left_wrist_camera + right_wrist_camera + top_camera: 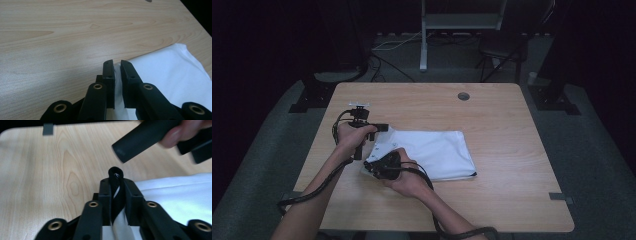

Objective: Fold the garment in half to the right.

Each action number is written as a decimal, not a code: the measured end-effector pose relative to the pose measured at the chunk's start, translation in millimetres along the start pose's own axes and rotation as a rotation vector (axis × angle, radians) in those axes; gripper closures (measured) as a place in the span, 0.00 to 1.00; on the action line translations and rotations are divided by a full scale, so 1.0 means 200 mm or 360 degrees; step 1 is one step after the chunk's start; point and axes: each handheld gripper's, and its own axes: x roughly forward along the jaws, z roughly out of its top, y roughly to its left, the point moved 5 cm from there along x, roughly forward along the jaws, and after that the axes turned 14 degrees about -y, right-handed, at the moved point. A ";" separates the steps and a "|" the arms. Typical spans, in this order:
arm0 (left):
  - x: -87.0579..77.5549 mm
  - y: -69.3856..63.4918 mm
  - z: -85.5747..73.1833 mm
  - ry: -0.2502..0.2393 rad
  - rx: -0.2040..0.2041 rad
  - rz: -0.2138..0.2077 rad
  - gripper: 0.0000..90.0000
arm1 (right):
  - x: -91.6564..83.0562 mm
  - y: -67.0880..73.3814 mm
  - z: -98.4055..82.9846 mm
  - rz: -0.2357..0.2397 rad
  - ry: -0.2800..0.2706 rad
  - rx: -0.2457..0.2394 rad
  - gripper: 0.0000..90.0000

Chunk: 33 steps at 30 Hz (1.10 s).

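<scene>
Dark floor and black stands ring the pale wooden table at which we work, and we take the folded white garment as our landmark; it lies flat near the middle of the table, slightly toward our side.

Our left gripper sits at the garment's far left corner. In the left gripper view its jaws stand narrow, with a thin fold of the white cloth pinched between the pads, while the rest of the garment spreads away to the right over the wood.

Our right gripper sits at the garment's near left corner, just beside the left hand. In the right gripper view a black-edged strip of the garment stands up between the jaws, its loop rising above the tips; the jaws are close on either side of it, yet a small gap shows, so we cannot say the pads press on it firmly. Beyond it the left gripper's handle crosses above the garment's edge.
</scene>
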 end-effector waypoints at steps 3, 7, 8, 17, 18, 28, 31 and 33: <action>0.00 0.01 -0.01 0.0010 0.0012 -0.0001 0.92 | 0.04 0.02 -0.02 0.0007 0.0041 0.0025 0.71; 0.00 0.02 -0.01 0.0007 0.0013 0.0009 0.92 | 0.06 0.01 -0.02 -0.0011 0.0071 0.0017 0.58; -0.01 0.02 -0.01 0.0007 0.0010 0.0009 0.92 | 0.07 0.01 -0.02 -0.0019 0.0078 0.0008 0.55; -0.01 0.03 -0.02 0.0006 0.0011 0.0013 0.92 | 0.11 0.04 -0.04 0.0007 0.0132 -0.0038 0.42; -0.01 0.03 -0.02 0.0006 0.0011 0.0013 0.92 | 0.12 0.04 -0.04 0.0002 0.0148 -0.0032 0.42; -0.01 0.04 -0.02 0.0007 0.0009 0.0014 0.91 | 0.18 0.01 -0.07 -0.0053 0.0221 -0.0021 0.47; -0.01 0.04 -0.02 0.0005 0.0007 0.0014 0.91 | 0.19 0.00 -0.08 -0.0060 0.0216 -0.0015 0.51; -0.01 0.05 -0.02 0.0006 0.0008 0.0013 0.91 | 0.19 0.00 -0.07 -0.0061 0.0220 -0.0012 0.57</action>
